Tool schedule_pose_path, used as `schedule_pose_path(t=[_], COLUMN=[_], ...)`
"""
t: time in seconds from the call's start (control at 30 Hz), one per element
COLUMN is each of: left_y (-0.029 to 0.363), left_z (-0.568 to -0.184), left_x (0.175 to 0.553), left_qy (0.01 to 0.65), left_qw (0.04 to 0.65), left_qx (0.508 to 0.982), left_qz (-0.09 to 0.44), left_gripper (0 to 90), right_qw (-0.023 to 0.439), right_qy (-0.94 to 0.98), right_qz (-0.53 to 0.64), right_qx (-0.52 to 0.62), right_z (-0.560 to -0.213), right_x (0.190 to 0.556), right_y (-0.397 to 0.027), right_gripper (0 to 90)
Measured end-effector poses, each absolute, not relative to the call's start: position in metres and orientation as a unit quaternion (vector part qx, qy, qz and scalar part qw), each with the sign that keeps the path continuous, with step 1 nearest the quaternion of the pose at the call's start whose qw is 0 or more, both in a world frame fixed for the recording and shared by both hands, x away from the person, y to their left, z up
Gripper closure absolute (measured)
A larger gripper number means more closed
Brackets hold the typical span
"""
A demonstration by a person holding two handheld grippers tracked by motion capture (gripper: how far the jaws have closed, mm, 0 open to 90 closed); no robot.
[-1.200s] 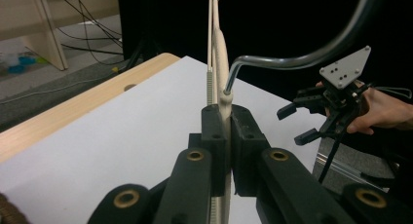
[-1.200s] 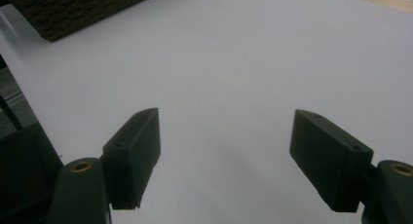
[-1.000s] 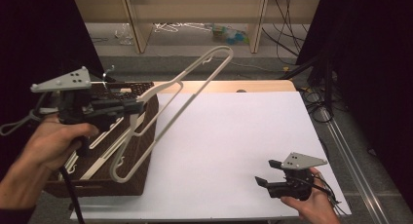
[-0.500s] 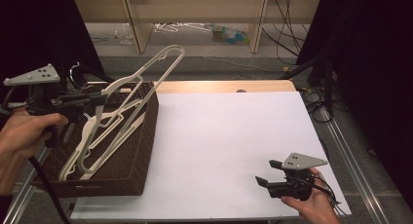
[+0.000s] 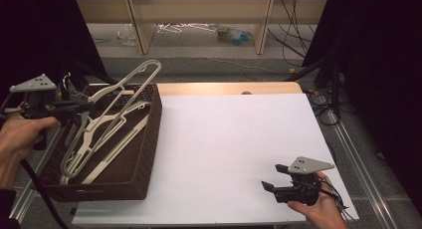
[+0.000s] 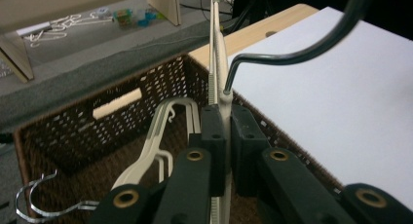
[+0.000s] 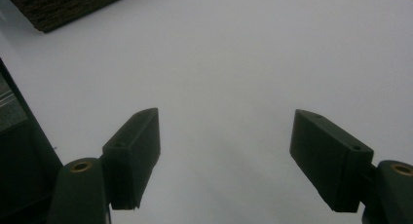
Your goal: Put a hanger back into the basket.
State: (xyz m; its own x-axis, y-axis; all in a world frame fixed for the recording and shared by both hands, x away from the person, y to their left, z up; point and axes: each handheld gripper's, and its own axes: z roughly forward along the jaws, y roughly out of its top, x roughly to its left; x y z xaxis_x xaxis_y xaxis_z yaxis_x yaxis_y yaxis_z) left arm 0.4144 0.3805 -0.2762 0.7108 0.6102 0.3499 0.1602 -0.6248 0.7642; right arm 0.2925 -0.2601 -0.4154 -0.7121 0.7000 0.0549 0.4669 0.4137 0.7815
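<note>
1. The left gripper (image 5: 82,105) has its jaws pinched tight on a cream hanger (image 5: 124,84), gripping it at the neck just below the metal hook (image 6: 292,51) (the left gripper view shows the plastic squeezed between both pads).
2. The held hanger slants up over the brown wicker basket (image 5: 142,169), its far loop poking above the basket's back rim and its lower end down among the hangers inside.
3. The basket sits on the left edge of the desk (image 5: 234,139), beside the white sheet that covers most of the desk.
4. The right gripper (image 5: 272,179) hovers at the desk's near right corner, jaws spread wide with nothing between them; bare white surface lies ahead of it.
5. Nothing stands between the two grippers; they are well apart.
6. Beyond the desk's far edge, more hangers (image 5: 179,27) and coloured clutter lie on the floor under a wooden shelf.
7. Against a second ago: the held hanger was stretched out over the white sheet, and it has since swung left and down over the basket; the right gripper has not shifted.
8. Count: two grippers, one basket, one hanger held, and at least two more cream hangers (image 5: 107,157) lying in the basket (the tangle hides the exact number)
</note>
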Motion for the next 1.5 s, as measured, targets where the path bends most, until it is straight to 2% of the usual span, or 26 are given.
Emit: schedule_pose_path(t=[0.43,0.47,0.5,0.57,0.7,0.9,1.2,1.5], left_y=[0.396,0.379,0.377,0.378,0.377,0.381,0.383,0.388], left_z=[-0.314,-0.329,-0.332,-0.336,-0.346,-0.348,-0.337,-0.334], left_x=[0.429,0.411,0.409,0.412,0.411,0.411,0.413,0.417], left_qy=[0.237,0.393,0.412,0.398,0.434,0.446,0.429,0.418], left_qw=[0.321,0.388,0.390,0.384,0.372,0.389,0.380,0.381], left_qx=[0.871,0.806,0.799,0.808,0.799,0.787,0.798,0.807], left_qz=[0.288,0.212,0.199,0.204,0.187,0.177,0.187,0.170], left_gripper=[85.5,85.5,85.4,85.4,85.4,85.5,85.6,85.6], right_qw=[0.141,0.140,0.142,0.142,0.142,0.144,0.140,0.142], right_qy=[0.831,0.831,0.831,0.831,0.831,0.832,0.832,0.831], right_qz=[0.411,0.410,0.409,0.409,0.408,0.409,0.409,0.409], right_qx=[0.347,0.349,0.350,0.350,0.350,0.346,0.348,0.348], right_z=[-0.418,-0.418,-0.418,-0.418,-0.418,-0.419,-0.419,-0.418], right_x=[0.294,0.294,0.294,0.294,0.294,0.295,0.295,0.295], right_y=[-0.259,-0.260,-0.260,-0.260,-0.260,-0.260,-0.261,-0.262], right_gripper=[28.0,28.0,27.9,27.9,28.0,28.0,27.9,28.0])
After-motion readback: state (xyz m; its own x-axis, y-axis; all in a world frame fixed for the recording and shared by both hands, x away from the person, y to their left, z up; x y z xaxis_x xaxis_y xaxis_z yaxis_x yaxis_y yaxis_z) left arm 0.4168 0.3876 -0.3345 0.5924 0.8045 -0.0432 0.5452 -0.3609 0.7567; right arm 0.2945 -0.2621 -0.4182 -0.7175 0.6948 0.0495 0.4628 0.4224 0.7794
